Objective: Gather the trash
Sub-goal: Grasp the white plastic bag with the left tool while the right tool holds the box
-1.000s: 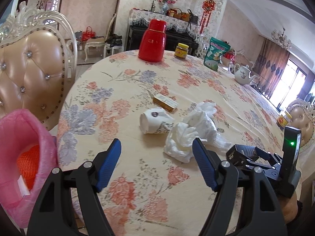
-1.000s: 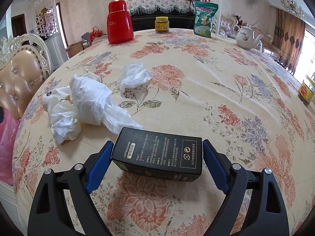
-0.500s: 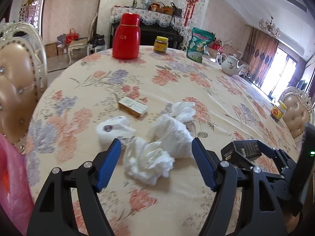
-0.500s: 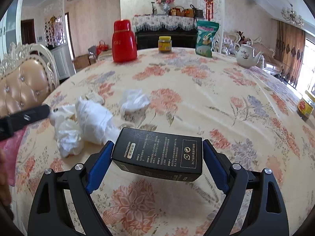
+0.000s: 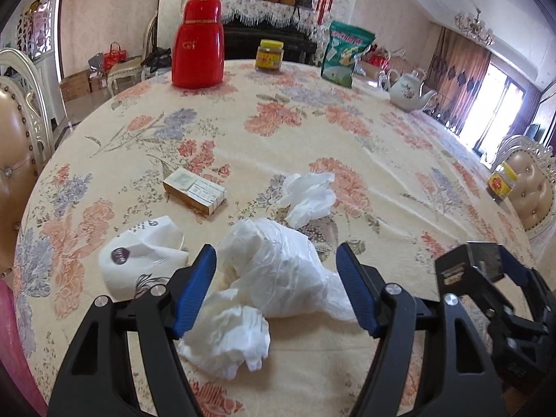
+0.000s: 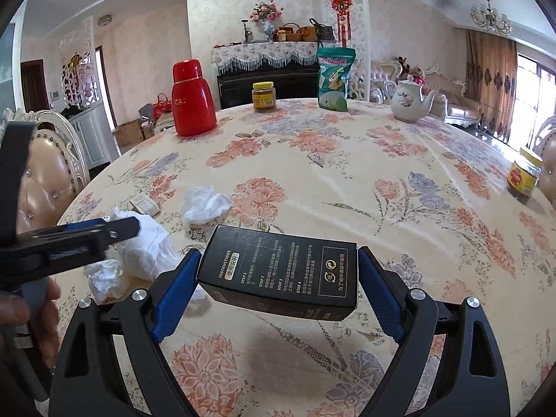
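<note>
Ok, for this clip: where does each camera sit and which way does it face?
Left wrist: on the left hand-held gripper, angled down over the white plastic bag; the right hand-held gripper shows at right.
Right wrist: on the right hand-held gripper, shut on the black box, facing across the table; the left one and a hand show.
Both see the red flask.

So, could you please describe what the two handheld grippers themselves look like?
Both look alike. The left gripper and right gripper each have two angular matte-black plastic arms with triangular cut-outs and round silver screw heads at the joints. The inner faces of the jaws carry textured blue pads. No cables or printed markings show on either. The hands' clothing cannot be made out.
</note>
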`<state>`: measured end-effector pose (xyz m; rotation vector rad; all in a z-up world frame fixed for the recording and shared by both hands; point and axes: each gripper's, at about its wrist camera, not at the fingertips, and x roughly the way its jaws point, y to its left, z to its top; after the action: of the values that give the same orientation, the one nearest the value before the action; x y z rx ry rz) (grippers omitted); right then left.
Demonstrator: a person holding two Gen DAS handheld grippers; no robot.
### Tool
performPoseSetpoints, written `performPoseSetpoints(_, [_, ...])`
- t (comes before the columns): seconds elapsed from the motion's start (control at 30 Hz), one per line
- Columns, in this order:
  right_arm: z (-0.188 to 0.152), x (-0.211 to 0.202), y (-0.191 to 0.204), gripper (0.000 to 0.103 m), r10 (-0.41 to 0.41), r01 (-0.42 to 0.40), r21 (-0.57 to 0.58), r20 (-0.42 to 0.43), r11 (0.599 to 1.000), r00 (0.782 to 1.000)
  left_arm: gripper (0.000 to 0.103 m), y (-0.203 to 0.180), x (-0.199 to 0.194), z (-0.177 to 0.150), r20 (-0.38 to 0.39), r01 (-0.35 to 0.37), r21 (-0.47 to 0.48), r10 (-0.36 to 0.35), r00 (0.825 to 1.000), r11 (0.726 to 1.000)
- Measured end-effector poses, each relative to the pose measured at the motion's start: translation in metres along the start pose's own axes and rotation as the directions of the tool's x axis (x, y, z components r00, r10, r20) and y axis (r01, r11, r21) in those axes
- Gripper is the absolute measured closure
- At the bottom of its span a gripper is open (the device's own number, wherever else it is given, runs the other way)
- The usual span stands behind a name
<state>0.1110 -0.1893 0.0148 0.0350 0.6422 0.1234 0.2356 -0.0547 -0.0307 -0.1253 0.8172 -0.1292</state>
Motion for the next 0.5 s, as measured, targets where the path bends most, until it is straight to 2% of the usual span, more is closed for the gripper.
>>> performPoseSetpoints(0.13, [-0.001,0.0,0.0,0.02,0.003,-0.003,0.0,-0.003,1.0,1.0,0.041,-0.002,0.016,0.002,-0.037,-0.023,0.015,0.024,0.999,1.0])
performPoseSetpoints(0.17, [-0.001,0.0,0.0,0.02,0.005,-0.005,0.001,-0.004,1.0,1.0,0.047,-0.002,0.018,0.001,-0.043,-0.027,0.021,0.028,0.999,0.999])
performPoseSetpoints(0.27, [-0.001,-0.001,0.0,0.02,0.007,-0.007,0.001,-0.004,1.0,1.0,0.056,-0.005,0.025,-0.001,-0.063,-0.035,0.05,0.038,0.997,0.998])
performPoseSetpoints(0.43, [-0.001,0.0,0.001,0.02,0.01,-0.01,-0.001,-0.006,1.0,1.0,0.071,-0.007,0.021,-0.003,-0.061,-0.016,0.068,0.02,0.998,0.998])
performPoseSetpoints(0.5, [-0.001,0.0,0.002,0.02,0.011,-0.011,-0.004,-0.006,1.0,1.0,0.072,-0.01,0.017,-0.003,-0.052,-0.005,0.071,0.009,0.999,0.997])
